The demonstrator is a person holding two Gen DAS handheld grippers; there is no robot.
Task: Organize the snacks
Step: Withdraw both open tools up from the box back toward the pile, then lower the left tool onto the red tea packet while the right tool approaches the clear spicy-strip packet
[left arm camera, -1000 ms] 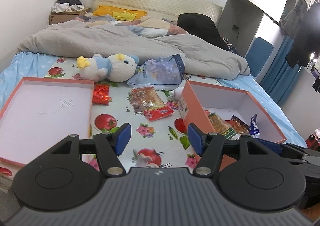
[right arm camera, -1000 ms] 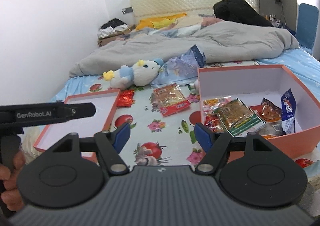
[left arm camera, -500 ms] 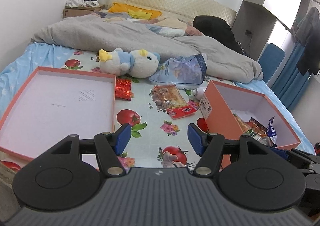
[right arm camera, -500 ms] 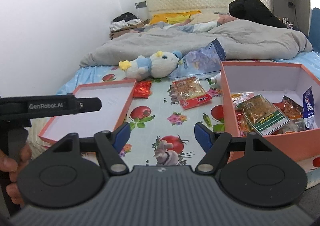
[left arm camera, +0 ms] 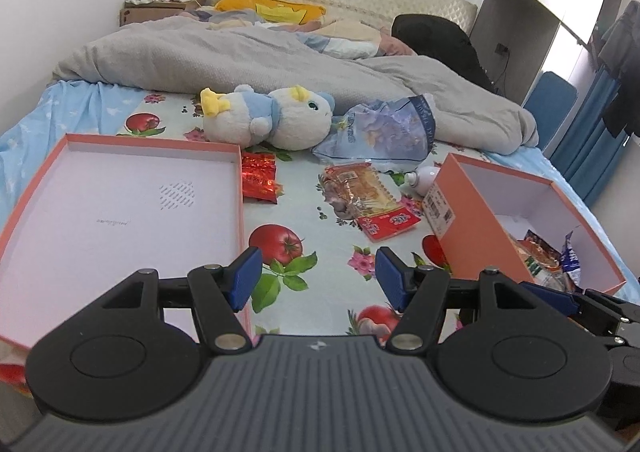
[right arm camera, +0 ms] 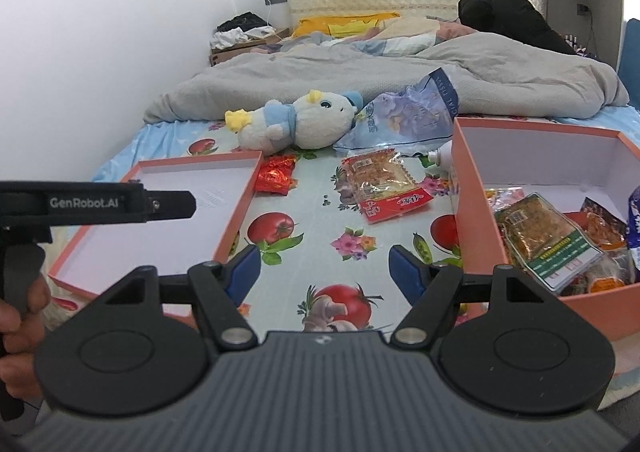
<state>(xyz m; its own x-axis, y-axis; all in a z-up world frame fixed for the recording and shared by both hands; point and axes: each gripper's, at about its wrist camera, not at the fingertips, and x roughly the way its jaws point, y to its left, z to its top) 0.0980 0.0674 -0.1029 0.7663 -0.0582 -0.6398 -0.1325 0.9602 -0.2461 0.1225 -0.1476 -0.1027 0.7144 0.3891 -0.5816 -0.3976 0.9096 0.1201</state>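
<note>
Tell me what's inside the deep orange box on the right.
The deep orange box holds several snack packets, a green-labelled one on top. Whatever lies beneath them is covered.

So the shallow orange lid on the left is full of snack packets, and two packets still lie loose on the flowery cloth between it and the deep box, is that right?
Not quite. The shallow orange lid holds nothing; the left wrist view shows its white inside bare. The snack packets are in the deep box on the right. The rest holds: a red packet and a clear biscuit packet lie loose on the flowery cloth between them.
</note>
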